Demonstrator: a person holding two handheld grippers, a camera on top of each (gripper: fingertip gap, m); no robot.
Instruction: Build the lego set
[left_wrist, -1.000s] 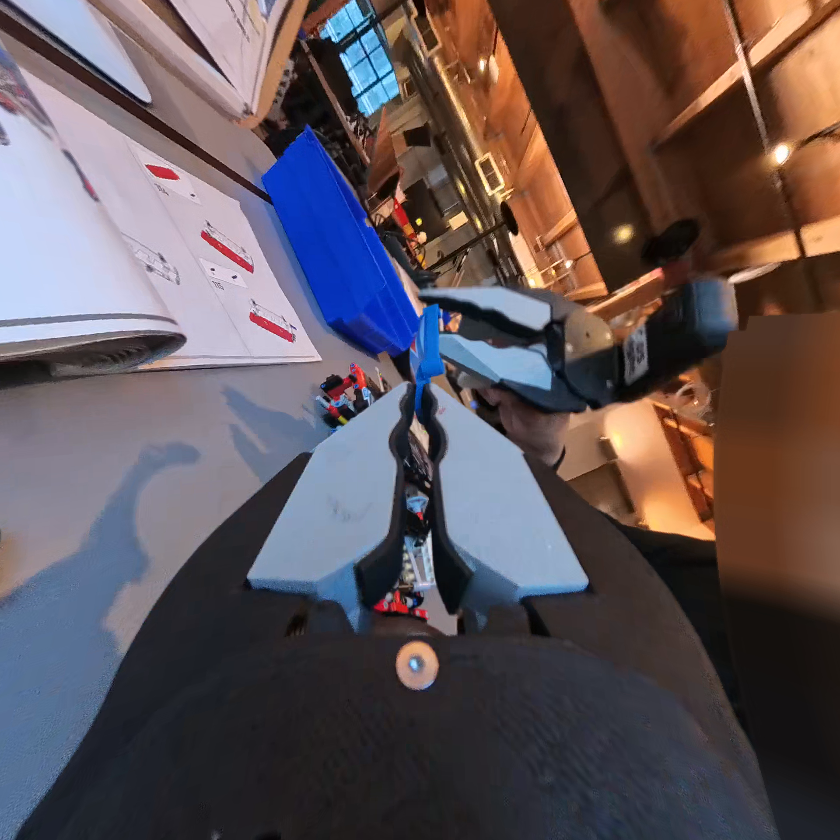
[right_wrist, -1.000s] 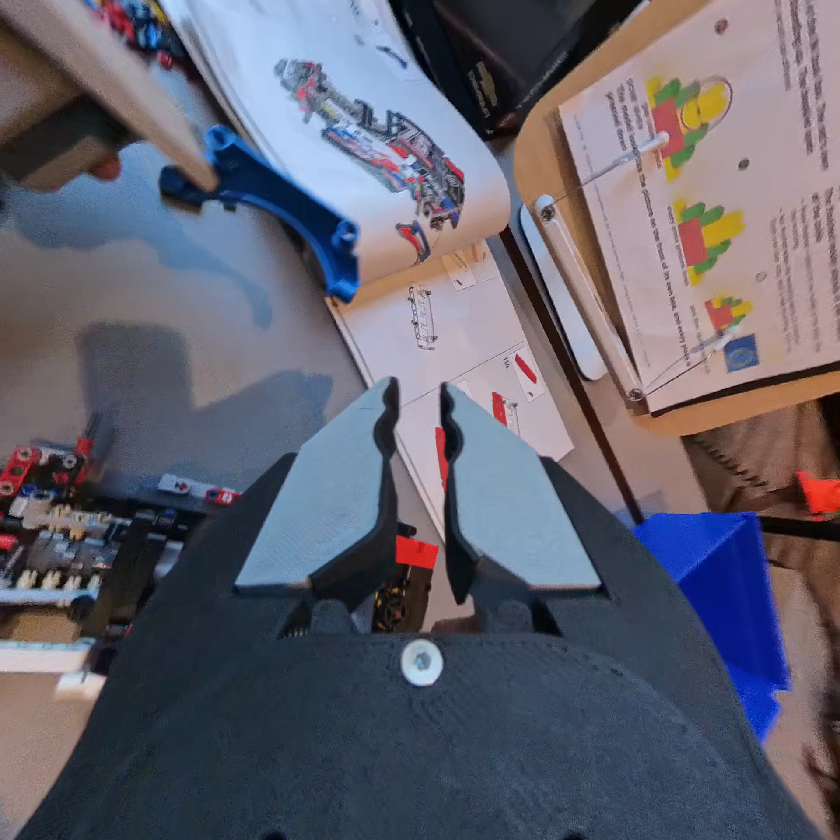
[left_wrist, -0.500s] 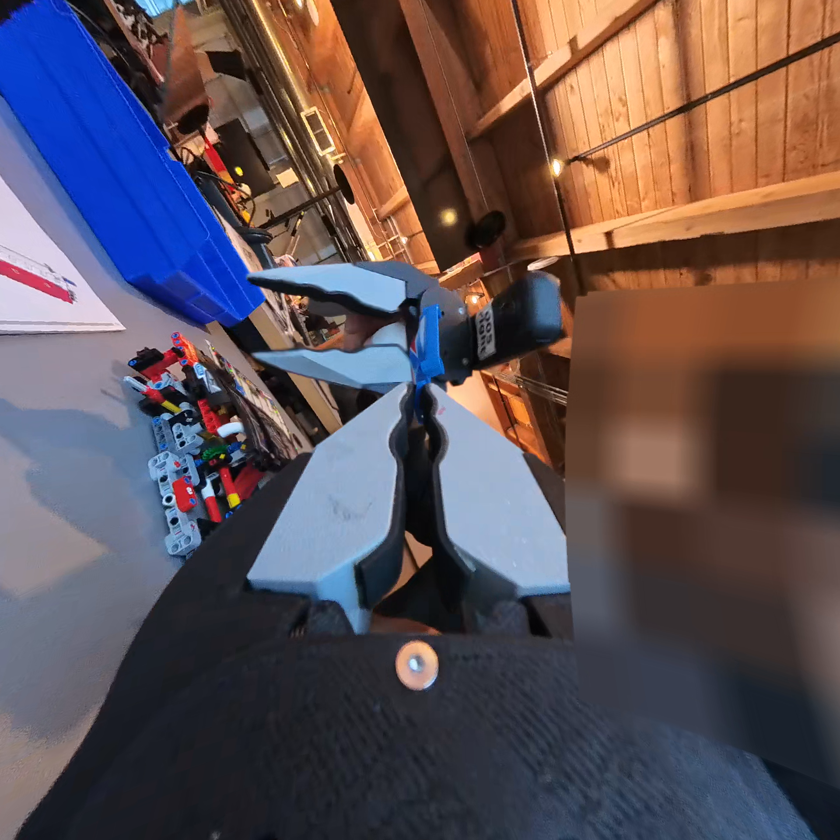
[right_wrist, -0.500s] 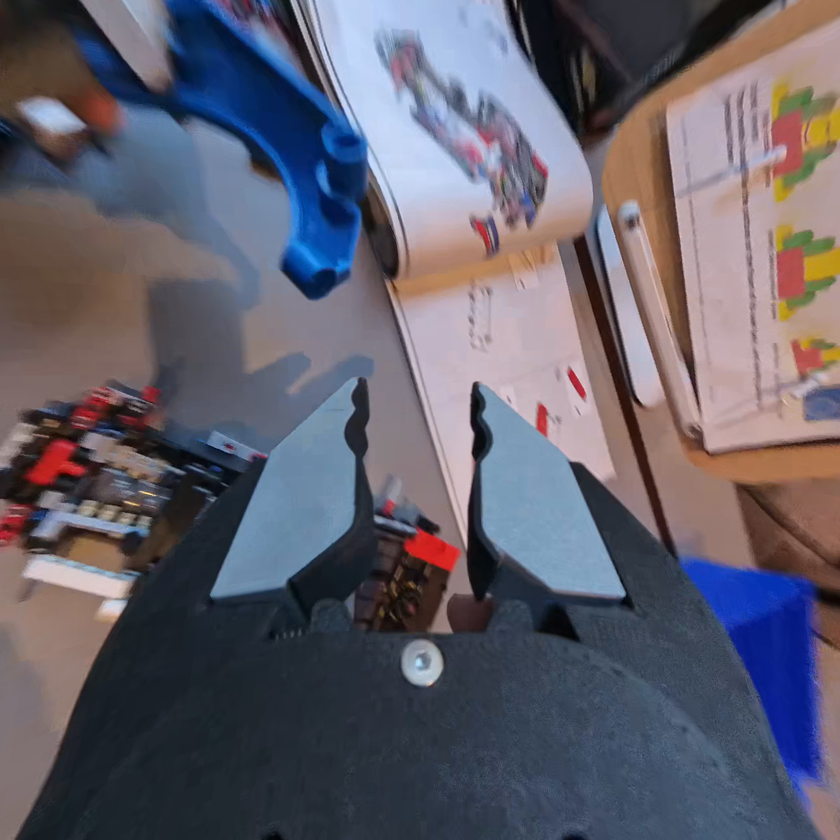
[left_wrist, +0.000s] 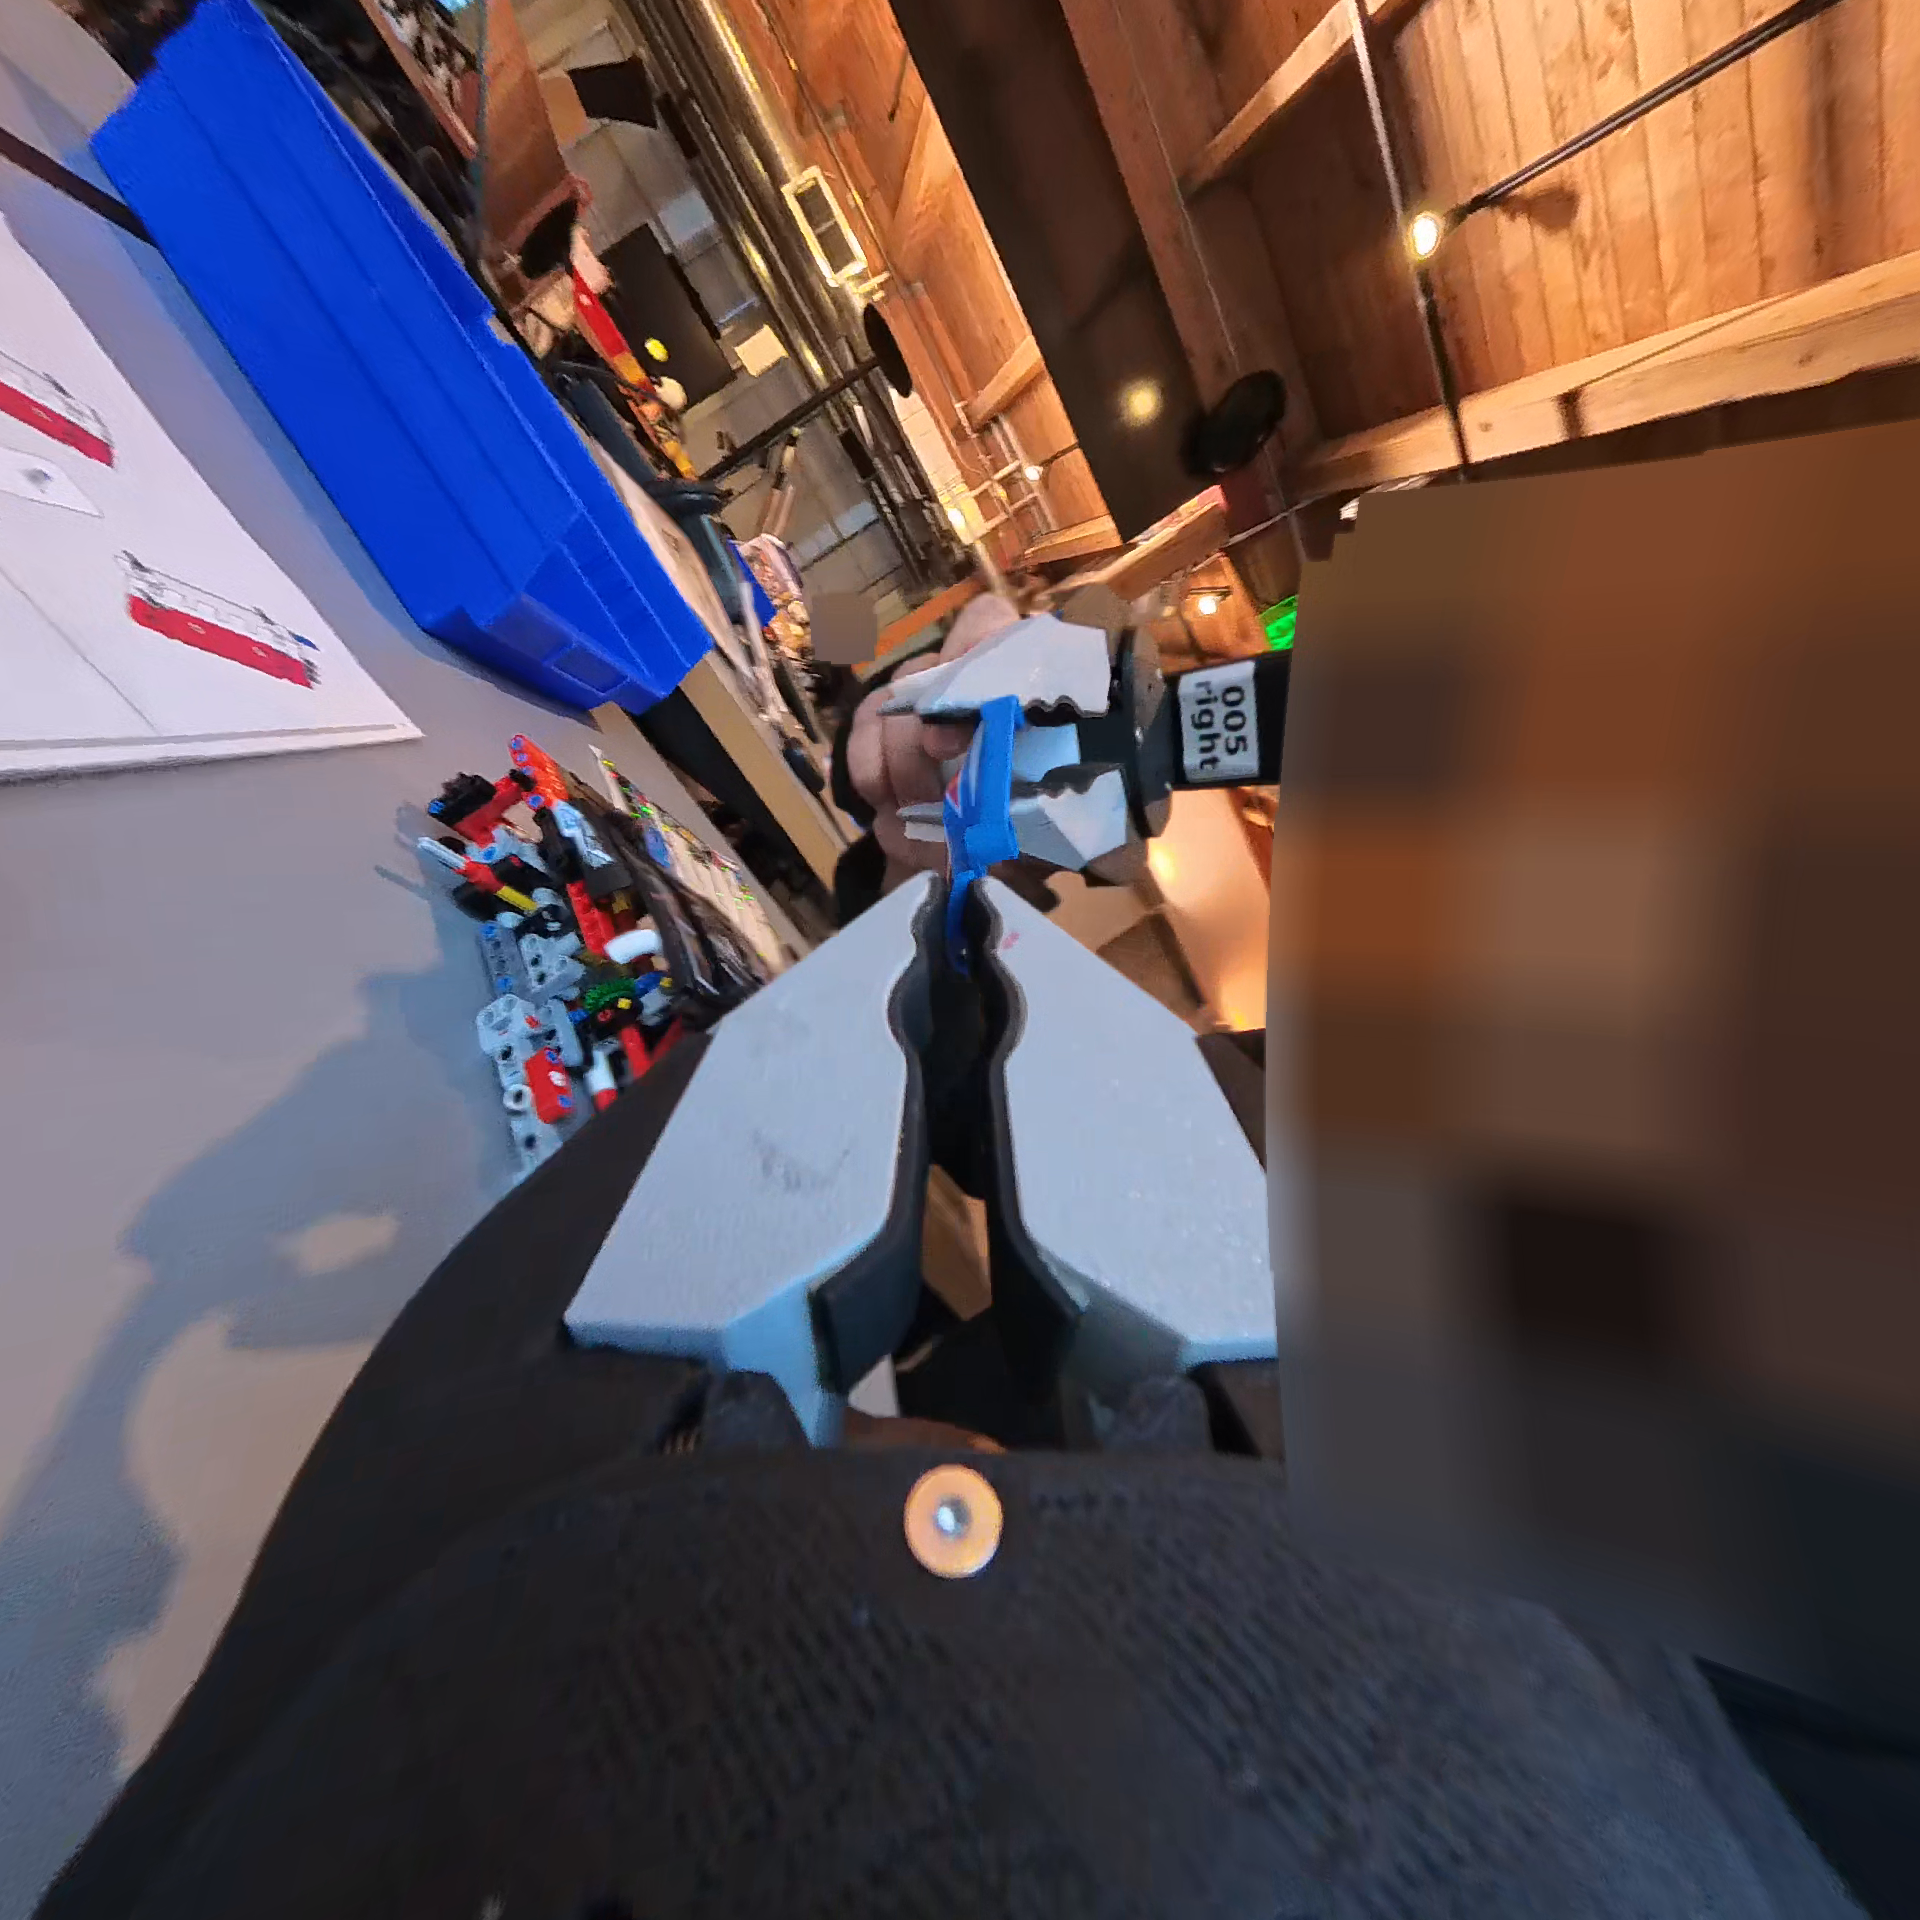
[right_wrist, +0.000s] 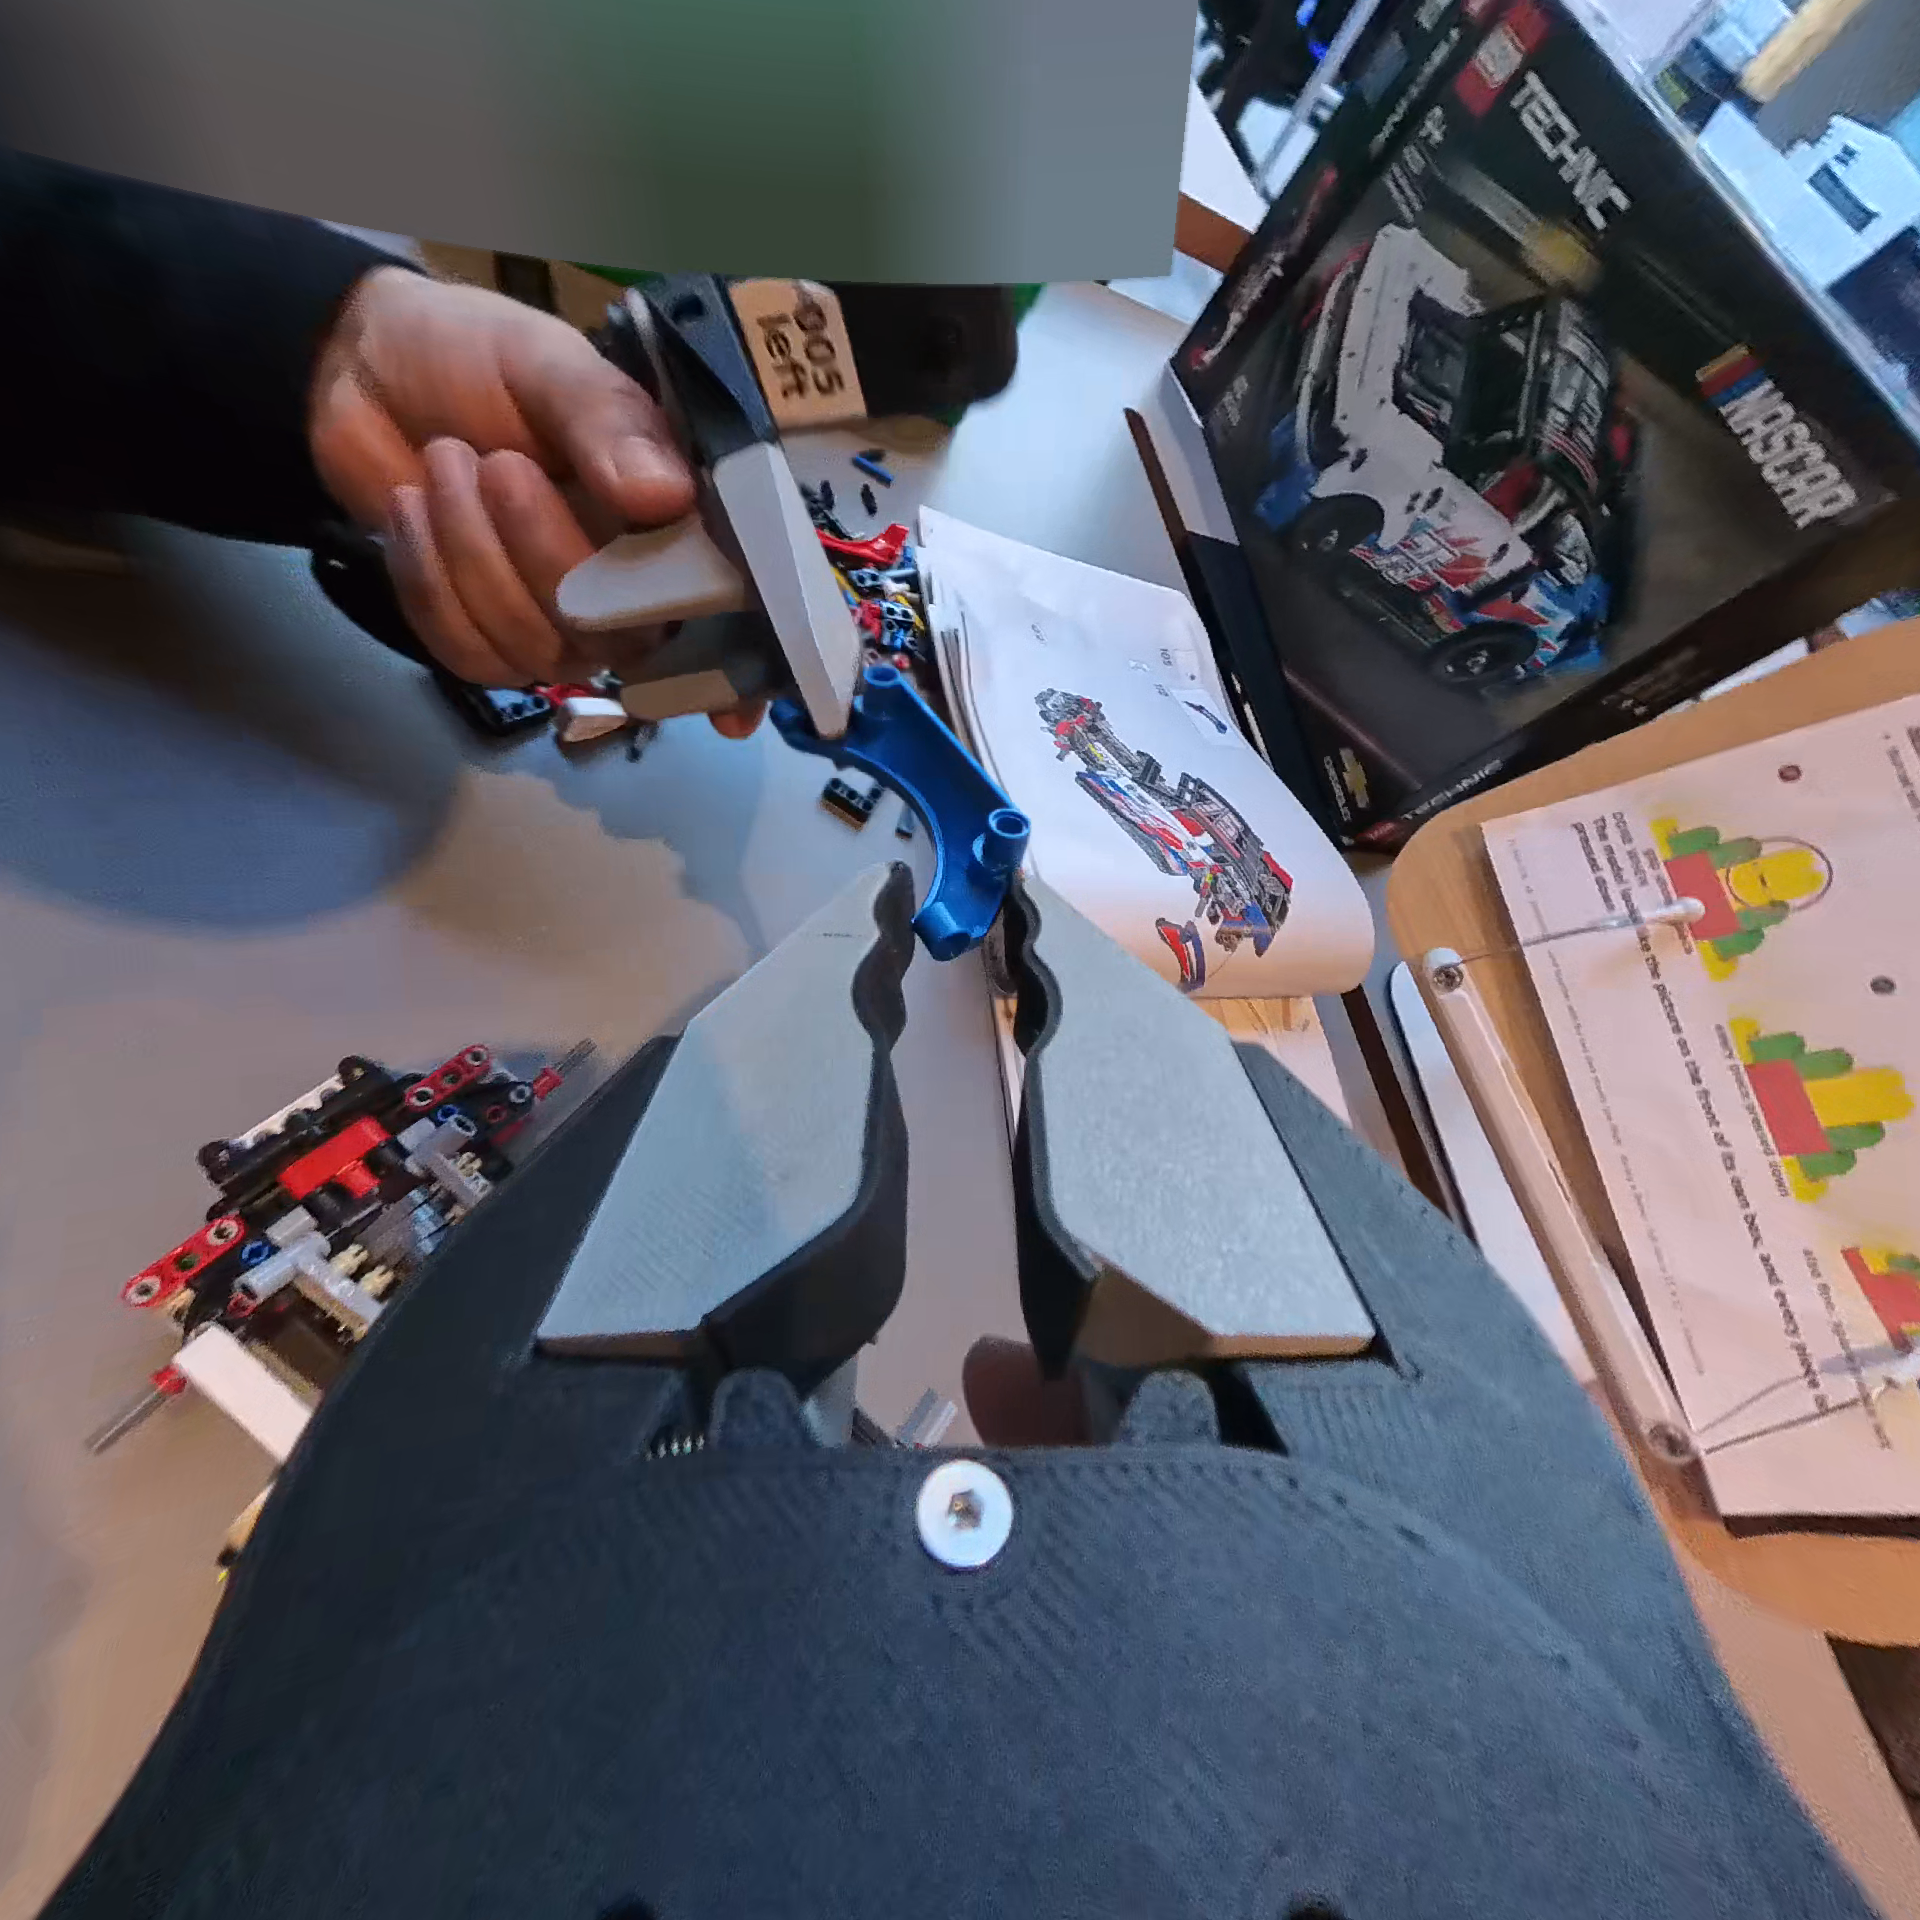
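A blue curved Lego arch piece (right_wrist: 935, 790) hangs in the air above the grey table (right_wrist: 260, 987). My left gripper (left_wrist: 961, 904) is shut on one end of it; it also shows in the right wrist view (right_wrist: 821, 717), held by a hand. My right gripper (right_wrist: 958, 894) is open, and the arch's other end sits between its fingertips. In the left wrist view the right gripper (left_wrist: 902, 762) faces me, jaws apart around the blue piece (left_wrist: 992, 769). The partly built model (right_wrist: 332, 1184) of red, black and grey parts lies on the table at lower left, also in the left wrist view (left_wrist: 551, 935).
The open instruction booklet (right_wrist: 1143, 779) lies beyond the grippers, also in the left wrist view (left_wrist: 156, 623). The set's box (right_wrist: 1507, 416) stands behind it. Loose small parts (right_wrist: 873, 582) lie near the booklet. A wooden board with a printed sheet (right_wrist: 1714, 1039) is at right. A blue bin (left_wrist: 395, 364) sits at the table's edge.
The left gripper has carried the blue arch toward the right gripper. The right gripper has opened wider and swung up, and the arch's free end now sits between its tips.
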